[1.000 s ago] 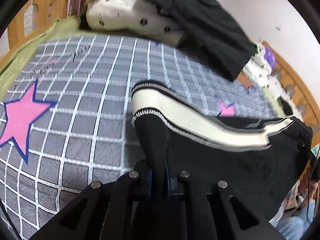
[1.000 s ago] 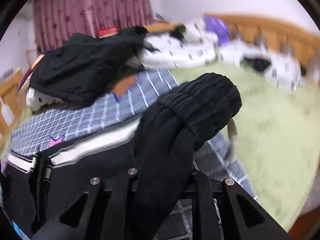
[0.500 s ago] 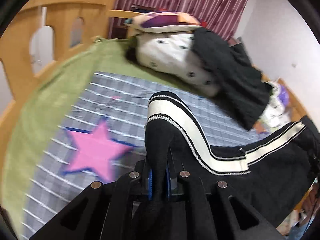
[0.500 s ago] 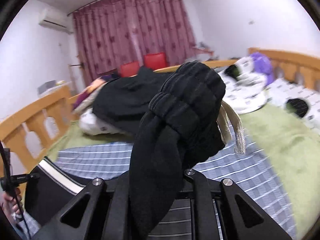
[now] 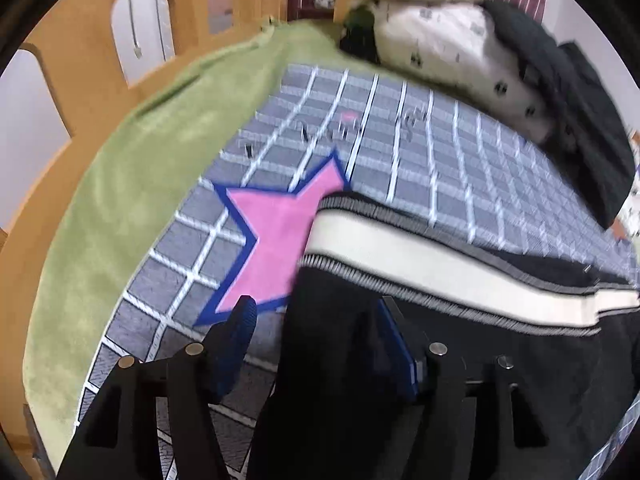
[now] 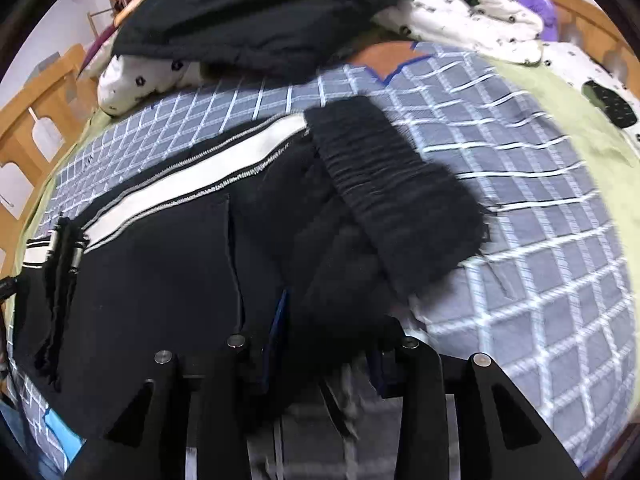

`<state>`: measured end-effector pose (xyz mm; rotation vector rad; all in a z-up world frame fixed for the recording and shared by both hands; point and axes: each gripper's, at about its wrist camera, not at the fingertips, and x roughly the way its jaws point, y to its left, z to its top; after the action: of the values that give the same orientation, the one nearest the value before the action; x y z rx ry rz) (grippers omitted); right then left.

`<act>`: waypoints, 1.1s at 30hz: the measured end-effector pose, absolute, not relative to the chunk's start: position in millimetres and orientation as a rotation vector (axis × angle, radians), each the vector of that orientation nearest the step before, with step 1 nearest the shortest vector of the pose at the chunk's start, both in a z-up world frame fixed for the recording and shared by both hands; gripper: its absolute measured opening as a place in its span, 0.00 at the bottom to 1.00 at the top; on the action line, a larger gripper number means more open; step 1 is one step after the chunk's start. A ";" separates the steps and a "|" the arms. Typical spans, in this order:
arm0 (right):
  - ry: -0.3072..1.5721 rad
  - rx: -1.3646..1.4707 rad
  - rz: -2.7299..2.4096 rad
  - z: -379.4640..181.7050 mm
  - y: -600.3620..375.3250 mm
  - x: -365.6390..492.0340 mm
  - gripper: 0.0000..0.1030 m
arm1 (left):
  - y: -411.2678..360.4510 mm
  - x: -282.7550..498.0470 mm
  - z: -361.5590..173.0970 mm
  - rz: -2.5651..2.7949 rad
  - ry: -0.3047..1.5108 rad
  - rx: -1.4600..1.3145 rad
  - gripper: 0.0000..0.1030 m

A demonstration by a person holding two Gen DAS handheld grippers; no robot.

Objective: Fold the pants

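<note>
The black pants (image 5: pixel 460 344) with a white side stripe (image 5: pixel 420 260) lie on the grey checked blanket. In the left wrist view my left gripper (image 5: pixel 316 320) is open, its jaws apart around the leg end near the pink star (image 5: pixel 280 236). In the right wrist view the pants (image 6: pixel 168 264) lie flat, with the ribbed waistband (image 6: pixel 392 196) resting on the blanket. My right gripper (image 6: pixel 328 336) is open, with the waistband cloth lying loose between its jaws.
A heap of black clothes (image 6: pixel 260 12) and a white spotted pillow (image 5: pixel 440 52) lies at the far side. A green sheet (image 5: pixel 120 184) and the wooden bed rail (image 5: pixel 80 76) run along the left. White bedding (image 6: pixel 480 12) lies at the far right.
Both grippers came down from holding the pants in the air to the blanket. Both have opened and let the cloth go. The pants now lie flat.
</note>
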<state>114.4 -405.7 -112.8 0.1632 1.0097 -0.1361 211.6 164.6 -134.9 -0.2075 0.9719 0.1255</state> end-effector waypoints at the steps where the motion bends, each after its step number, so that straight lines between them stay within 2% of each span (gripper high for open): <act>1: 0.991 0.112 -0.149 -103.4 -402.7 105.3 0.34 | 163.6 209.1 -131.0 0.118 0.949 -0.216 0.59; 5: 0.881 -0.071 -0.179 -71.2 -385.5 87.8 0.34 | 155.8 201.5 -124.0 0.058 0.883 -0.230 0.69; 11: 0.784 -0.086 -0.122 -58.3 -365.5 99.9 0.34 | 130.2 202.7 -156.0 -0.061 1.062 -0.271 0.69; 13: 0.832 -0.120 -0.096 -76.1 -353.4 111.9 0.35 | 120.1 194.0 -158.4 -0.044 1.059 -0.214 0.69; 16: 1.040 -0.204 -0.149 -121.5 -342.6 136.7 0.35 | 118.8 180.9 -151.3 -0.049 1.042 -0.187 0.69; 17: 1.053 -0.216 -0.156 -129.7 -342.1 137.4 0.35 | 121.8 174.1 -148.0 -0.054 1.031 -0.204 0.69; 20: 1.020 -0.248 -0.150 -117.6 -333.8 131.9 0.35 | 134.4 160.6 -140.4 -0.047 1.004 -0.257 0.69; 27: 0.809 -0.051 -0.018 -65.9 -299.3 124.0 0.36 | 167.2 138.9 -144.6 -0.012 1.007 -0.355 0.69; 33: 0.783 -0.070 0.249 -71.9 -201.8 141.0 0.33 | 190.1 114.9 -141.9 0.025 0.992 -0.331 0.69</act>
<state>141.0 -201.8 -71.9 -0.0698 0.7829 0.2488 114.9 190.1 -141.9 -0.3313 0.9924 0.0252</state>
